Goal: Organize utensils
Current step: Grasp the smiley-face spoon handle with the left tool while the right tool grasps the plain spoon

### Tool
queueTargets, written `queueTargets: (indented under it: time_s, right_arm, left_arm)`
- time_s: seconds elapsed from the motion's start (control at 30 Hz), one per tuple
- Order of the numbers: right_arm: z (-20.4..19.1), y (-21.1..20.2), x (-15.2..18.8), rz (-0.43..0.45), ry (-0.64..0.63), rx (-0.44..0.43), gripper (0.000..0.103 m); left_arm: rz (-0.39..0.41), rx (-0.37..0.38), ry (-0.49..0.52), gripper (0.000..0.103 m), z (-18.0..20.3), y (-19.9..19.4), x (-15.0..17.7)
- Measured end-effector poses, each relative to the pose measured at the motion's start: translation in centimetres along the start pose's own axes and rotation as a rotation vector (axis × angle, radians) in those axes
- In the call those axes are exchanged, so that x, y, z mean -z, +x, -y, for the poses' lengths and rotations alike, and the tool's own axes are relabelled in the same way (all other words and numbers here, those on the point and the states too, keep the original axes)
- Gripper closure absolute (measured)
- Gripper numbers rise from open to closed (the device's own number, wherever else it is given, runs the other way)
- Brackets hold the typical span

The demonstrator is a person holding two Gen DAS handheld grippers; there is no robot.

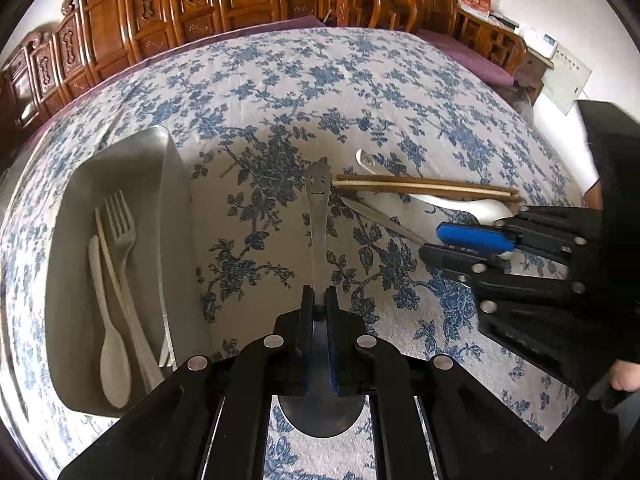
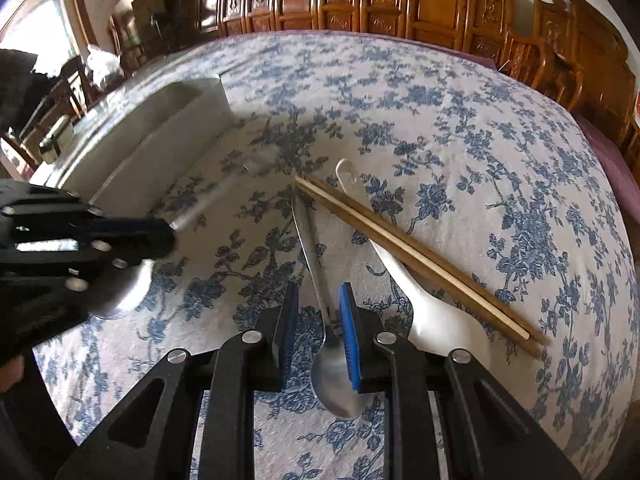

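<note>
The task looks roughly half done. The grey tray (image 1: 120, 168) already holds a pale fork (image 1: 122, 232), a pale spoon (image 1: 114, 364) and a pale stick-like piece whose kind cannot be told.

The left tool (image 1: 320, 300) is clamped on a steel spoon with a smiley face on its handle end (image 1: 318, 188), carried just right of the tray, bowl toward the camera.

Still loose on the floral worktop (image 2: 440, 100), well right of the tray, lie a pair of wooden chopsticks (image 2: 420, 260), a white ceramic spoon (image 2: 444, 328) beneath them, and a slim steel spoon (image 2: 316, 264).

The right tool (image 2: 318, 320) stands open astride that slim spoon's neck, not yet closed on it. Judging by this, three items plus the held spoon remain to be placed.
</note>
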State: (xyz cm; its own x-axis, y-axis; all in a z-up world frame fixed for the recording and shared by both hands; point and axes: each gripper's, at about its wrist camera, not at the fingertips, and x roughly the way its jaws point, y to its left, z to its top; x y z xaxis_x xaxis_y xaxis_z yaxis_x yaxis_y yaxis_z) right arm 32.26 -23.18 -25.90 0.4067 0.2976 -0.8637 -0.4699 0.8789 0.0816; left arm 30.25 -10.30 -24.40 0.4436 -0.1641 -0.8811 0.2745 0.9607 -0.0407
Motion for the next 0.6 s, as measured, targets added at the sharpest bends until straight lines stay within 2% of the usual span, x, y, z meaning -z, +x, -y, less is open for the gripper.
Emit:
queueTargets:
  time_s: [0.3, 0.37, 0.43, 0.6]
  right_arm:
    - [-0.6, 0.3, -0.3, -0.092, -0.049, 0.047, 0.081]
    - [-0.8, 0.3, -0.3, -0.111, -0.053, 0.058, 0.085]
    - [-1.1, 0.2, -0.2, -0.126, -0.066, 0.057, 0.098]
    - [-1.4, -0.3, 0.6, -0.152, -0.068, 0.054, 0.099]
  left_arm:
    - [0.041, 0.009, -0.007, 0.098, -0.5, -2.1, 0.1]
    - [0.048, 0.010, -0.010, 0.098, -0.6, -2.5, 0.1]
    - [0.056, 0.011, -0.010, 0.098, -0.6, -3.0, 0.2]
    - [0.076, 0.015, -0.011, 0.098, -0.5, -4.3, 0.4]
